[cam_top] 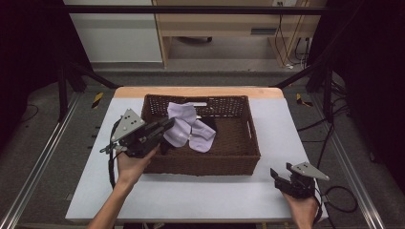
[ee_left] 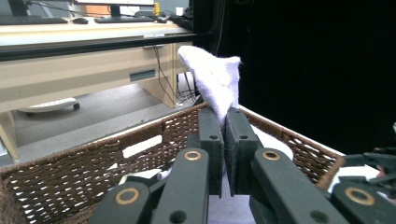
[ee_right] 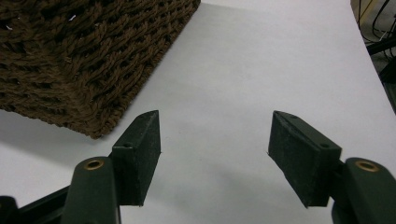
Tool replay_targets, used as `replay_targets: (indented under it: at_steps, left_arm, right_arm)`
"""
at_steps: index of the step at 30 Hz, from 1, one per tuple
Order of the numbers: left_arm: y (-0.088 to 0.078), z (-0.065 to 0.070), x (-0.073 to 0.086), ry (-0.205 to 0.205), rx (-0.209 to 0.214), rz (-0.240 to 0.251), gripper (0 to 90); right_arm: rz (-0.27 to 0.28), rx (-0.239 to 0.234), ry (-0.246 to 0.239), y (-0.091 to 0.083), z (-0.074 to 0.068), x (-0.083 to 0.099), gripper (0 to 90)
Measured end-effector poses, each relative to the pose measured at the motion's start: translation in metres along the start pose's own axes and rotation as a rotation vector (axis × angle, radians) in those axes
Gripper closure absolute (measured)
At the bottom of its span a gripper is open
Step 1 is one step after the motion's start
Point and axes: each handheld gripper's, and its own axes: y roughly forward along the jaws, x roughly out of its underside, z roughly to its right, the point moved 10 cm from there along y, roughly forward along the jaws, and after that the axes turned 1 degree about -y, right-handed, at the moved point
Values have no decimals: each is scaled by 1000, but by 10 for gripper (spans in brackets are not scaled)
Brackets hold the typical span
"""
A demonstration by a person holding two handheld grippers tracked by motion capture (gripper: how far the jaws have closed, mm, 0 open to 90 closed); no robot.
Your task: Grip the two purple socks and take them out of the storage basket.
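Note:
A brown wicker basket [cam_top: 239, 160] stands in the middle of the white table [cam_top: 200, 195]. Pale lilac socks [cam_top: 198, 136] lie inside it. My left gripper [cam_top: 168, 125] reaches over the basket's left wall and is shut on a pale sock [cam_top: 179, 126], which hangs lifted above the pile. In the left gripper view the sock [ee_left: 212, 81] sticks up from between the closed jaws of the left gripper [ee_left: 224, 119]. My right gripper [cam_top: 282, 171] rests at the table's front right, open and holding nothing; in the right gripper view the right gripper [ee_right: 215, 135] faces bare table beside the basket's corner [ee_right: 70, 70].
A wooden desk [cam_top: 224, 24] and cables stand on the floor behind the table. Metal frame rails [cam_top: 43, 157] run along both sides. The other hand's gripper [ee_left: 373, 172] shows at the right edge of the left gripper view.

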Motion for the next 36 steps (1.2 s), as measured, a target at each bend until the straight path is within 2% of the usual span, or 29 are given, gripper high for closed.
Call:
replay_targets:
  at_steps: [6, 16, 21, 22, 25, 26, 27, 28, 29, 30, 32, 33, 34, 36]
  left_arm:
    - [-18, 17, 12, 14, 31, -21, 859]
    - [-38, 36, 32, 22, 67, -41, 859]
    - [-46, 47, 59, 13, 92, -80, 859]
    - [-46, 47, 59, 13, 92, -80, 859]
    - [-50, 50, 75, -3, 102, -109, 859]
    - [-50, 50, 75, -3, 102, -109, 859]
    - [-51, 52, 84, -5, 106, -126, 859]
    - [-51, 52, 84, -5, 106, -126, 859]
    - [-53, 55, 95, -11, 112, -149, 859]
    - [-53, 55, 95, -11, 112, -149, 859]
    - [-52, 56, 107, -15, 115, -179, 858]
    - [-49, 57, 118, -12, 112, -211, 858]
    - [-49, 57, 118, -12, 112, -211, 859]
    - [-46, 57, 128, -22, 113, -235, 859]
  right_arm:
    - [2, 3, -4, 0, 1, 0, 344]
    - [2, 4, -11, -1, 0, 0, 344]
    - [4, 5, -9, -1, 1, 0, 344]
    - [4, 5, -9, -1, 1, 0, 344]
    - [4, 4, -3, -2, 0, 0, 344]
    - [4, 4, -3, -2, 0, 0, 344]
    - [5, 6, -10, -2, 0, 0, 344]
    - [5, 6, -10, -2, 0, 0, 344]
    - [5, 5, -6, -2, 0, 0, 344]
    - [5, 5, -6, -2, 0, 0, 344]
    - [4, 5, -3, -3, 0, 0, 344]
    - [3, 7, -7, -2, 1, 1, 344]
    - [3, 7, -7, -2, 1, 1, 344]
    - [4, 7, -8, -2, 1, 0, 344]
